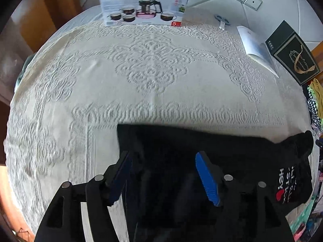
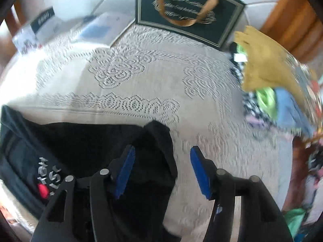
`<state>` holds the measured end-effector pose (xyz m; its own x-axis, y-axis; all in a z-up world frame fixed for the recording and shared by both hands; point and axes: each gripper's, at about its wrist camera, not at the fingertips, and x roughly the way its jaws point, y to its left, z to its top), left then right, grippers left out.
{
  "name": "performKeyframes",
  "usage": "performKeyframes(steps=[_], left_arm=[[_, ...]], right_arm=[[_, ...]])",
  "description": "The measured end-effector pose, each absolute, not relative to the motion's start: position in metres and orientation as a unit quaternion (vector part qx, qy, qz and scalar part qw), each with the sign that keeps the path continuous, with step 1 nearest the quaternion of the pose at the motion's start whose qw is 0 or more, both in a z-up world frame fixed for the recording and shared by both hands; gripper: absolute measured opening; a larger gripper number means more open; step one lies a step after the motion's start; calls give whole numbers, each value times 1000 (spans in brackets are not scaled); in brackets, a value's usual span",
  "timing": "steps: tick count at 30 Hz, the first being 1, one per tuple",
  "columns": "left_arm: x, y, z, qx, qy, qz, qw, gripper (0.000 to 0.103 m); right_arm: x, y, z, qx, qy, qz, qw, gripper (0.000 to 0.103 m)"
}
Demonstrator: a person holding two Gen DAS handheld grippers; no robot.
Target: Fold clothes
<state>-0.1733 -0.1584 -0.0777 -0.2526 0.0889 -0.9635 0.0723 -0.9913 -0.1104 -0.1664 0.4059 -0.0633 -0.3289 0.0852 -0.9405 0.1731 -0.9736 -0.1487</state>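
White tiled wall behind, and a cream lace-patterned tablecloth (image 1: 153,76) fills the table from edge to edge. On its near edge lies one black garment with white and red lettering (image 1: 222,153), spread flat in the left wrist view, its lower part cut off by the frame and hidden under the gripper. The print reads "HEY" plus more letters too warped to make out. In the right wrist view the same black garment (image 2: 84,141) sits at lower left, one corner flap poking up between the fingers.

Over on the right edge, a heap of mixed clothes (image 2: 268,84): mustard, green, blue and black-and-white check pieces, blurred, so no count is possible. One dark green gift bag with a tan ribbon handle (image 2: 187,8) stands at the back. One white tea-set box printed with a glass pot and cups (image 1: 145,2) stands at the far edge, its top cut off. One white booklet (image 1: 256,48) leans beside the bag. One small pair of blue-handled scissors (image 1: 222,21), barely readable.

Left gripper (image 1: 163,173), jaws spread wide above the black cloth, gripping nothing. Right gripper (image 2: 161,171), jaws also wide apart, left blue pad over the flap, right pad over bare lace.
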Motion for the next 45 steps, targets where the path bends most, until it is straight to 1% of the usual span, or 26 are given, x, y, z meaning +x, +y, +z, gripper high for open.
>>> performKeyframes(steps=[2, 5, 6, 7, 8, 9, 12, 13, 15, 16, 17, 18, 19, 20, 21, 22, 26, 30, 33, 37, 41, 45], left_arm=[[-183, -157, -82, -616, -59, 786, 5, 72], [-194, -156, -94, -627, -47, 778, 1, 72], [-197, -156, -99, -630, -39, 776, -4, 72], [-198, -155, -105, -633, -27, 774, -14, 68], [-197, -155, -110, -635, -20, 772, -22, 59], [-196, -158, -115, -637, -22, 770, -27, 57], [-193, -167, -126, -642, -29, 765, -42, 60], [-193, -169, -126, -640, -29, 766, -47, 60], [-191, -171, -120, -635, -21, 771, -57, 60], [-190, -171, -116, -631, -17, 773, -61, 61], [-187, -171, -110, -627, -17, 777, -59, 64], [-182, -169, -101, -621, -22, 782, -51, 67], [-175, -167, -92, -615, -24, 787, -42, 73], [-166, -163, -83, -609, -23, 792, -31, 78], [-157, -160, -75, -604, -22, 796, -21, 80], [-147, -157, -67, -599, -21, 800, -10, 80], [-97, -146, -52, -593, -17, 805, 21, 83], [-54, -146, -60, -600, -22, 800, 24, 84], [-26, -145, -71, -606, -32, 794, 25, 84], [10, -146, -84, -611, -38, 790, 25, 84], [31, -141, -96, -614, -37, 788, 24, 84], [38, -132, -104, -609, -12, 793, 17, 84]], right_arm=[[-180, 402, -77, 589, 122, -798, 31, 57], [-191, 402, -91, 602, 121, -788, 45, 56], [-194, 403, -95, 606, 119, -785, 48, 35], [-198, 408, -96, 607, 105, -787, 38, 3], [-205, 423, -94, 601, 74, -796, 12, 3], [-211, 438, -92, 593, 42, -804, -15, 3], [-220, 480, -92, 583, -38, -808, -75, 4], [-220, 487, -92, 583, -37, -807, -90, 6], [-212, 489, -84, 571, 3, -812, -116, 9], [-206, 491, -78, 564, 4, -817, -118, 12], [-198, 494, -69, 557, -10, -822, -114, 15], [-186, 497, -59, 550, -33, -828, -98, 23], [-173, 497, -50, 547, -54, -832, -72, 32], [-162, 494, -45, 549, -63, -832, -50, 37], [-147, 490, -40, 553, -67, -830, -28, 45], [-131, 485, -38, 558, -68, -827, -14, 48], [-65, 478, -47, 583, -88, -807, 20, 49], [-7, 481, -69, 603, -104, -791, 21, 50], [20, 481, -74, 604, -121, -787, 25, 50], [44, 482, -79, 604, -129, -786, 41, 51], [58, 478, -83, 610, -119, -781, 54, 52], [65, 474, -87, 612, -110, -780, 62, 52]])
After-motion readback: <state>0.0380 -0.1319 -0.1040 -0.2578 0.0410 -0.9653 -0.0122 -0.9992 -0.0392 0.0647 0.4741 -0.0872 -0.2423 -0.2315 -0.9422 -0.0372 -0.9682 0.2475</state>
